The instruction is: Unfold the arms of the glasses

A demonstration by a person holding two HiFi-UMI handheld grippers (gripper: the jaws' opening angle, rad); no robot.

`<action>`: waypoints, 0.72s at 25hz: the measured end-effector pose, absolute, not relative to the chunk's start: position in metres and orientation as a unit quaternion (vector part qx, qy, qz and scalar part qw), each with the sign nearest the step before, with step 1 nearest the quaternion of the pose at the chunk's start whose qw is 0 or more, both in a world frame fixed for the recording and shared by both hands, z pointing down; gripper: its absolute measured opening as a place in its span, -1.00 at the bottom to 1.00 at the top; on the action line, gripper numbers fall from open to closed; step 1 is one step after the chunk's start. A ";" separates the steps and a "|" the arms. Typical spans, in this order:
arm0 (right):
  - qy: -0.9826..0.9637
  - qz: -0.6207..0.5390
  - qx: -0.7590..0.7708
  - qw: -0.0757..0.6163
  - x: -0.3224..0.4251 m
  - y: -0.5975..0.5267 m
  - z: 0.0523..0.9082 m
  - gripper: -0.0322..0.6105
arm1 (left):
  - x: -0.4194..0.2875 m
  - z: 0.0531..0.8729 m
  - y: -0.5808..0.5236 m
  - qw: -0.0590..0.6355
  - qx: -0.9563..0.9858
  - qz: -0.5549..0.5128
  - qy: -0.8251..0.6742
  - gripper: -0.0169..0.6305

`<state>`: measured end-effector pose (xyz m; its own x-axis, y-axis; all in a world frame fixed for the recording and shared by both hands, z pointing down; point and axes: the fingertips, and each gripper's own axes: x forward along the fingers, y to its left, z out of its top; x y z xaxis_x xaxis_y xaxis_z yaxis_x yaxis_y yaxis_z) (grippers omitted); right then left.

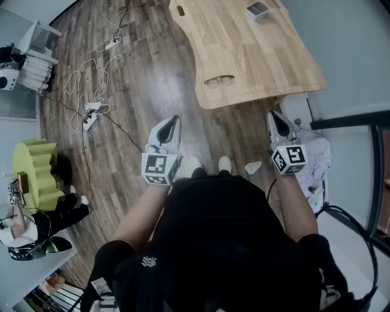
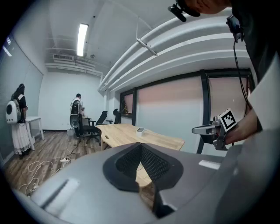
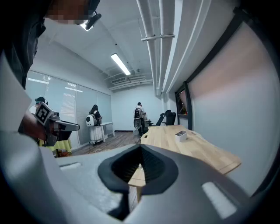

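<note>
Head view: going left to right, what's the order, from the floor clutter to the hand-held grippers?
yellow ridged object → power strip → left hand-held gripper → glasses → right hand-held gripper

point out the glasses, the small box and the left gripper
glasses (image 1: 219,80), head view, bridge between the lenses
small box (image 1: 257,9), head view, its top
left gripper (image 1: 176,119), head view, tip of its shut jaws
</note>
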<state>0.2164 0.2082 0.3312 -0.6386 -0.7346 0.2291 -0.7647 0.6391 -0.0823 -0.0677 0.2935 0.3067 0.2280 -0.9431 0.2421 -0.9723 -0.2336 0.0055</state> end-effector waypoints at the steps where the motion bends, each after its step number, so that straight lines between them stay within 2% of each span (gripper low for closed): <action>1: -0.902 0.085 0.414 0.087 0.219 0.207 0.332 -0.90 | -0.064 0.304 0.292 0.075 0.780 0.093 -0.614 -0.93; 9: -0.910 0.084 0.393 0.099 0.227 0.199 0.337 -0.90 | -0.046 0.290 0.286 0.062 0.771 0.094 -0.627 -0.93; 15: -0.924 0.053 0.372 0.071 0.234 0.184 0.330 -0.90 | -0.024 0.294 0.277 0.065 0.765 0.096 -0.634 -0.93; 18: -0.931 0.054 0.352 0.078 0.232 0.176 0.333 -0.90 | -0.014 0.302 0.269 0.068 0.764 0.101 -0.634 -0.93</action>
